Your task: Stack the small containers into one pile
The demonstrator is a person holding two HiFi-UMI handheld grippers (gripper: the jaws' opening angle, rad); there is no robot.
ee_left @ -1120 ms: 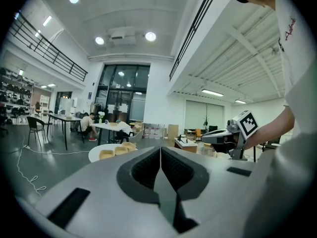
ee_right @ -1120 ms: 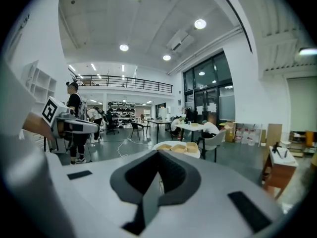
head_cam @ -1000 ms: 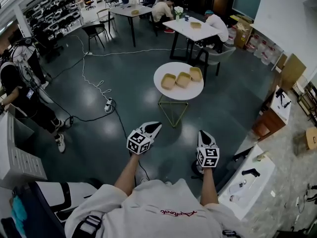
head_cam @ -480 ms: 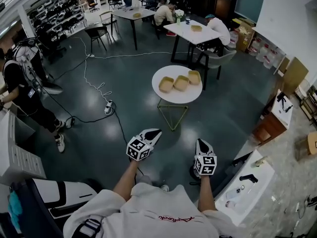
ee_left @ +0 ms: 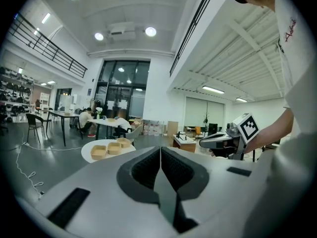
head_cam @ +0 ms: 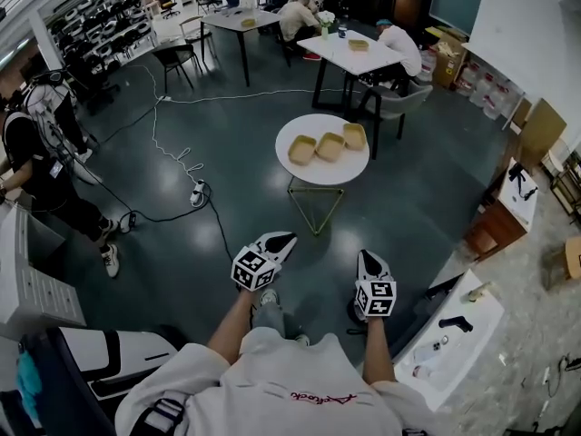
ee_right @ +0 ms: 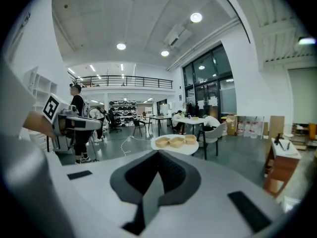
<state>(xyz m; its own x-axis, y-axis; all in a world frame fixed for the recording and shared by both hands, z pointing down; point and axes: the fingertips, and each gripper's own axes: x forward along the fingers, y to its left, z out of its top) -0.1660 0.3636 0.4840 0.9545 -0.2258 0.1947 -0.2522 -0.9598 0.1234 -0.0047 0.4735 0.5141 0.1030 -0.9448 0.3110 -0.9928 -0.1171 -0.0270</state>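
Note:
Three small tan containers (head_cam: pixel 329 145) lie side by side in a row on a round white table (head_cam: pixel 292 166), a few steps ahead of me. The same containers (ee_left: pixel 114 147) show small and far off in the left gripper view, and the containers (ee_right: pixel 176 141) also sit far ahead in the right gripper view. My left gripper (head_cam: pixel 283 240) is shut and empty, held at waist height well short of the table. My right gripper (head_cam: pixel 368 260) is shut too, with nothing between its jaws.
A white power strip (head_cam: pixel 198 192) and cables trail over the dark floor to the left. A person (head_cam: pixel 36 178) stands at far left. Two people sit at a white table (head_cam: pixel 359 51) behind the round one. White benches (head_cam: pixel 454 334) line the right.
The round table with the containers sits a little higher and further left in the head view. Both grippers have sunk slightly in the picture and stay shut.

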